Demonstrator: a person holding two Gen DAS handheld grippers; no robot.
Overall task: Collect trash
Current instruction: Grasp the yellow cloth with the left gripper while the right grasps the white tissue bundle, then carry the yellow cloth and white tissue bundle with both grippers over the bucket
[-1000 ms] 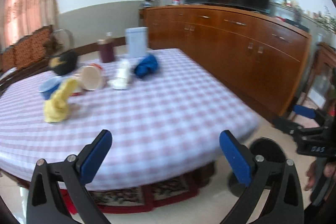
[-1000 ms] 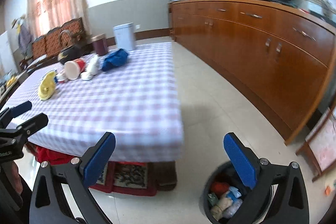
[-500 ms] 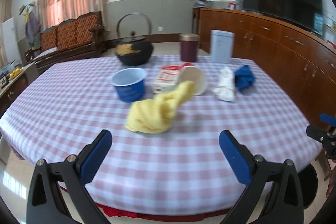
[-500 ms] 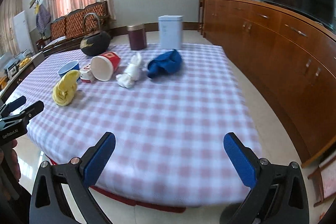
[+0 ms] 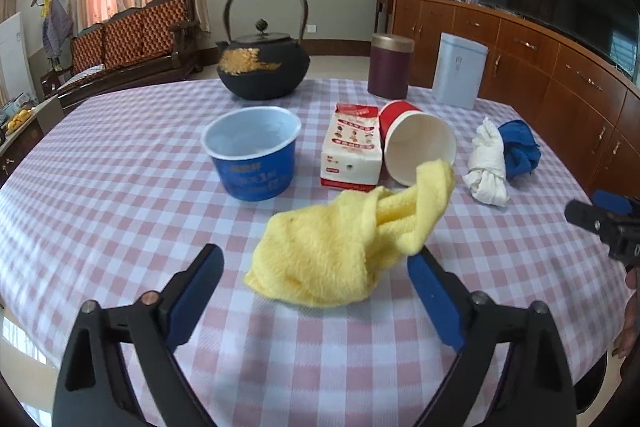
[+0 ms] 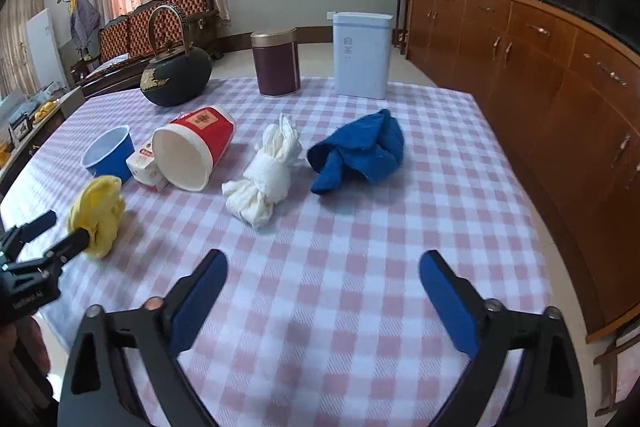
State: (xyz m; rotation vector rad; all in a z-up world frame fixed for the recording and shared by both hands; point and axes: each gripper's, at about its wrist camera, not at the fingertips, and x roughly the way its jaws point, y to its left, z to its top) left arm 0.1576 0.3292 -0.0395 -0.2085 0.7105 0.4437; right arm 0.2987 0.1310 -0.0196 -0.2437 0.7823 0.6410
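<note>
Nothing on the checked counter (image 5: 120, 195) appears collected yet. Red paper cup (image 6: 192, 147) on its side, blue bowl (image 5: 252, 155), carton (image 5: 352, 147) and three crumpled cloths all remain. Yellow cloth (image 5: 328, 259) lies between and just ahead of the left gripper (image 5: 316, 279), jaws spread, closing, not touching. White cloth (image 6: 264, 179) lies well ahead of the right gripper (image 6: 324, 287), jaws spread, closing on nothing. Both grippers tilt downward

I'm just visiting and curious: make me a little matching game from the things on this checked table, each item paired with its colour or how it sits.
Items:
1. paper cup
2. bowl
3. knotted cloth
4. kettle

Descriptions:
A. white, between the cup and a blue cloth
B. black with gold patch
C. red, lying on its side
D. blue, standing upright

Pairs: 1-C, 2-D, 3-A, 4-B
</note>
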